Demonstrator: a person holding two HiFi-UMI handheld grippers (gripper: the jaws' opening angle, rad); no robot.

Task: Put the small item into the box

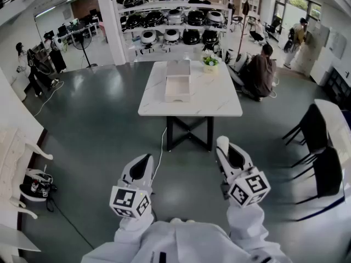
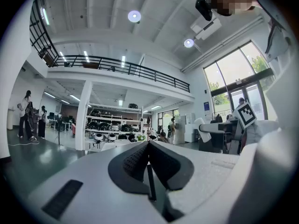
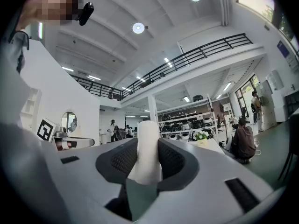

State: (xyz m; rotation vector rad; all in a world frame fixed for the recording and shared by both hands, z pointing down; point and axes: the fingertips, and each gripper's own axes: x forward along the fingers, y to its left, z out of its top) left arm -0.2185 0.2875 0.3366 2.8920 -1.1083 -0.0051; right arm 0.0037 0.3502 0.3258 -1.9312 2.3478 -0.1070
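Right hand-held gripper [image 3: 149,164] clamped on small white item [image 3: 149,136], held level, near the body. Left hand-held gripper [image 2: 148,158] jaws together, empty. Open box [image 1: 177,90] on far desk [image 1: 219,102], well apart. Item in grip; approach and drop likely remain.

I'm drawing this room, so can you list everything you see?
table: one, white, room's middle
box: one, white, open, on the table
flowers: one pot, white and green, table's far corner
chairs: two, black, right of the table
shelves: one rack, white, at the back
person: one, dark top, sitting right of the table
item: one, white, in the right gripper
left gripper: one, white, shut, empty
right gripper: one, white, shut on the item
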